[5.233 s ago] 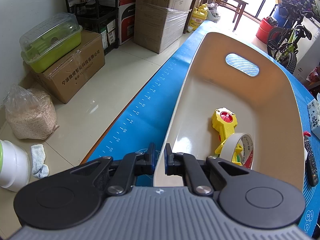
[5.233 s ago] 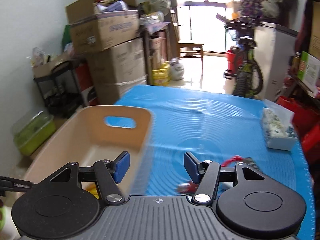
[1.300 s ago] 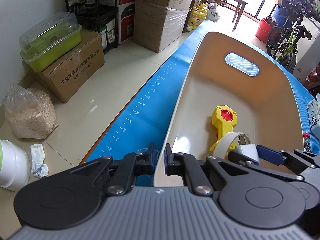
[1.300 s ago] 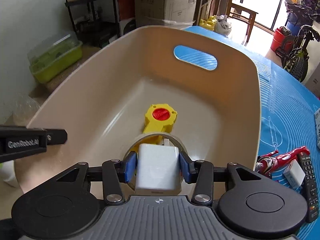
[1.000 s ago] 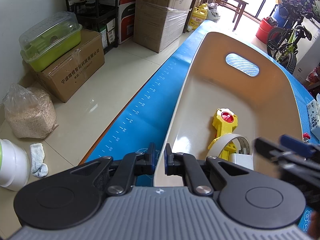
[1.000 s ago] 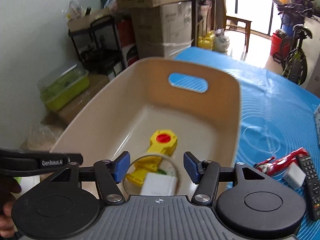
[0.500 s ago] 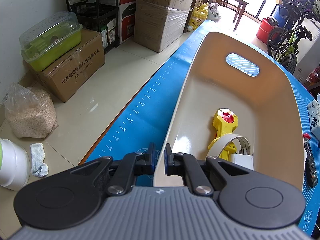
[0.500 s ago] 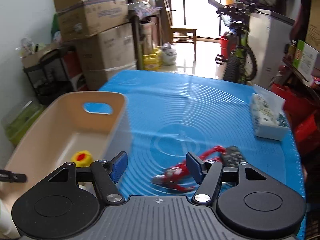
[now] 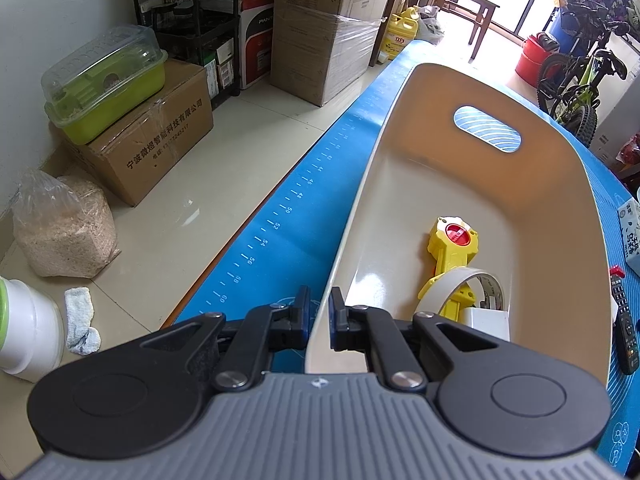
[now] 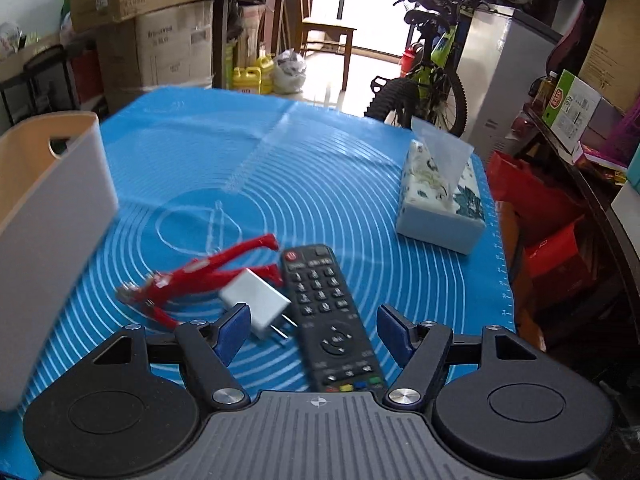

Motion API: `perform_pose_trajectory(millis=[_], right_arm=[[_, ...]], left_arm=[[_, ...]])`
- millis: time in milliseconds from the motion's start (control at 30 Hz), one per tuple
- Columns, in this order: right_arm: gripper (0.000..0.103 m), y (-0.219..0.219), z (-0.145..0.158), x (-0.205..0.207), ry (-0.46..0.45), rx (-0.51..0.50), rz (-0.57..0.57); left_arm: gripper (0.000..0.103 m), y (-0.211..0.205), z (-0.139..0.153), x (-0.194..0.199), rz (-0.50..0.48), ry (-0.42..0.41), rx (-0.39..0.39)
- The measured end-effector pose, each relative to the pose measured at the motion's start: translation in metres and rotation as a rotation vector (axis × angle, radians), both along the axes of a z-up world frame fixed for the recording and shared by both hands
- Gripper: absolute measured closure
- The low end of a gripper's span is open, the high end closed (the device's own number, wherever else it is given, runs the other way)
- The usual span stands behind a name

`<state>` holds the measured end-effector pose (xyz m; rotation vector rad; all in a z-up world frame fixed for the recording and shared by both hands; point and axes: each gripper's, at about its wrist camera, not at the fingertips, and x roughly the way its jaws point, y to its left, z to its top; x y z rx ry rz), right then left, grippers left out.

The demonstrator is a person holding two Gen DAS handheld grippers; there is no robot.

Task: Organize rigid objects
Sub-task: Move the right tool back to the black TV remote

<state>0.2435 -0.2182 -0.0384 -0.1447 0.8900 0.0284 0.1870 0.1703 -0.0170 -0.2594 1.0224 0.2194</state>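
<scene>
Bringing the right gripper [image 10: 313, 330] down squarely over the black button-covered remote control [image 10: 329, 314] works best — jaws apart, empty, just widened — while the left gripper [image 9: 319, 317] clamps the beige plastic bin [image 9: 560, 168].

Objects partly sorted into the beige bin

The beige bin [image 9: 404, 184] holds a yellow toy [image 9: 450, 252], a tape roll [image 9: 452, 284] and a white charger [image 9: 486, 320]; lower centre, a black remote [image 10: 332, 316], second white charger [image 10: 256, 304] and red figure [image 10: 192, 276] lie on the mat.

The bin [image 10: 52, 216] stands left of the figure [image 10: 188, 280], charger [image 10: 256, 304] and remote [image 10: 332, 320]; the tissue box [image 10: 440, 204] sits behind, right
</scene>
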Motion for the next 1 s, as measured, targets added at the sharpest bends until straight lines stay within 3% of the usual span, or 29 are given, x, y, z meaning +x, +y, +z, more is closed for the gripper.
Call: perform_pose_trajectory(millis=[300, 767, 1000], right_arm=[[0.027, -0.015, -0.035, 0.01, 0.045, -0.031, 0.028], [0.031, -0.031, -0.054, 0.022, 0.023, 0.037, 0.05], [0.045, -0.029, -0.053, 0.025, 0.025, 0.067, 0.078]], left_arm=[[0.092, -0.002, 0.0, 0.001, -0.002, 0.009, 0.009], [0.091, -0.006, 0.0, 0.003, -0.002, 0.012, 0.029], [0.091, -0.006, 0.0, 0.003, -0.004, 0.012, 0.032]])
